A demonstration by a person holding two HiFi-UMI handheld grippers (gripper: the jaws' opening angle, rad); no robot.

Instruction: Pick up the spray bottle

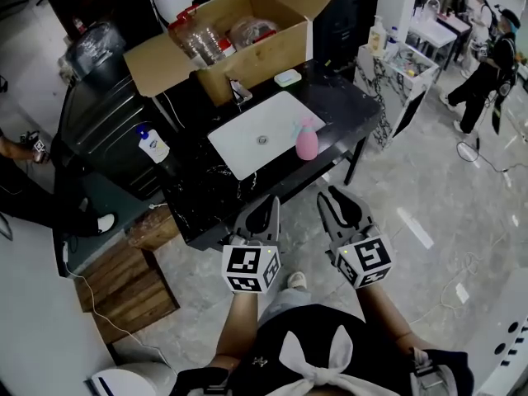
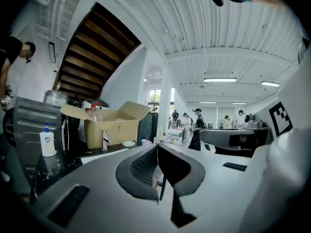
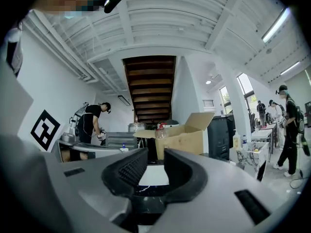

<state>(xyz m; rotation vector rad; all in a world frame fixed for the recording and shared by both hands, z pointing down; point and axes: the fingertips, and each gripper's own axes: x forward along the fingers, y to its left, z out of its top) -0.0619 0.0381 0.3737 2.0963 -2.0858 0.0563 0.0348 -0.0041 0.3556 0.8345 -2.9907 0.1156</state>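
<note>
Since nothing is held yet, it all comes down to where the spray bottle [image 1: 307, 139] sits relative to the claws, tbh. The pink bottle is seen standing upright on the black tabletop [image 1: 206, 196], right at the right-hand edge of the white sink [image 1: 239, 143], so its long axis is vertical, with the trigger head on top. Both claws are held out level near the tabletop's front edge, well apart from the bottle, which lies ahead of them and roughly between their two lines. The right claw [image 1: 337, 195] is judged the nearer one: the bottle is ahead and a bit to its left, while from the left claw [image 1: 271, 205] it's further off to the right. In the right gripper view the jaws are seen a little apart, with only sink and tabletop showing through the gap and nothing gripped. The left claw's jaws are pressed together on nothing. So a reach forward with a slight drift left is probably what's called for, and the right jaws would likely need to be spread wider so the upright body can be taken from the side. A cardboard box [image 1: 264, 60] and a soap pump [image 1: 153, 145] are further back and left, out of the way.
</note>
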